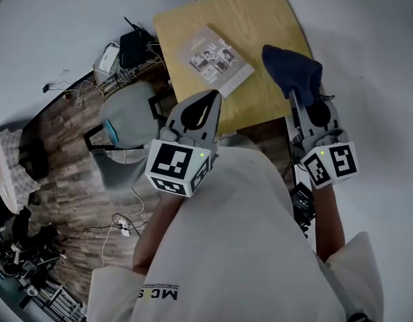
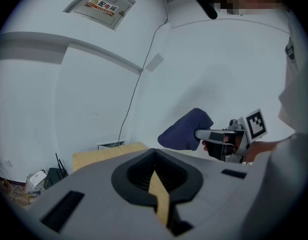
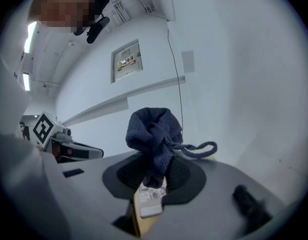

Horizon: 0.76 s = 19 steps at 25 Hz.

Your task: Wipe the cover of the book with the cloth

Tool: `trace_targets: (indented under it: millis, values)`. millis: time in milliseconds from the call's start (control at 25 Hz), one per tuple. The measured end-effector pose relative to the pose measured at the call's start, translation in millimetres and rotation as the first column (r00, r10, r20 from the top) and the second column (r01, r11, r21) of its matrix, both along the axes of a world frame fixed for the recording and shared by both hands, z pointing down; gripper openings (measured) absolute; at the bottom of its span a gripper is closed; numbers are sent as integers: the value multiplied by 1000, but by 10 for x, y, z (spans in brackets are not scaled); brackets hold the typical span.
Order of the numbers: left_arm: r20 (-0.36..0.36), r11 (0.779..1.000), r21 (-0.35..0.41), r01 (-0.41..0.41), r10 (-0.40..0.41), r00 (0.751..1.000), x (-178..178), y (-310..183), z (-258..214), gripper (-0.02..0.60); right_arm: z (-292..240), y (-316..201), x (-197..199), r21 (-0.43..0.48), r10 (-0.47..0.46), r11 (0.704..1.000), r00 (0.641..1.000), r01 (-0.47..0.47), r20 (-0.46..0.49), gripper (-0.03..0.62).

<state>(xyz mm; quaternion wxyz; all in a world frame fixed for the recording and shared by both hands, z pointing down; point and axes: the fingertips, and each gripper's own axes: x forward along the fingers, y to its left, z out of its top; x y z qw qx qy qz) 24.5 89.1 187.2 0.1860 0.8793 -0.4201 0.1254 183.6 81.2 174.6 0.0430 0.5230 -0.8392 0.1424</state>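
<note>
On wooden table (image 1: 273, 19), closed book (image 1: 219, 60)

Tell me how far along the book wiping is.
Done: the cloth is picked up, pinched in the right gripper. In hand: it is held in the air, right of the book, not touching it. Left: all the wiping; the book lies on the wooden table, and the left gripper is shut and empty.

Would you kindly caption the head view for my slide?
Right gripper grips the dark blue cloth; left gripper is shut and empty; the book lies on the wooden table.
</note>
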Motion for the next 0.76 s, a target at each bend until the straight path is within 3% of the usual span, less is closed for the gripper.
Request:
trace_targets:
  millis: [760]
  values:
    - [6,999,-36,-5,5,1000,-75,42,88,9,103,143,-188,-35,46,998,998,-45,32,95]
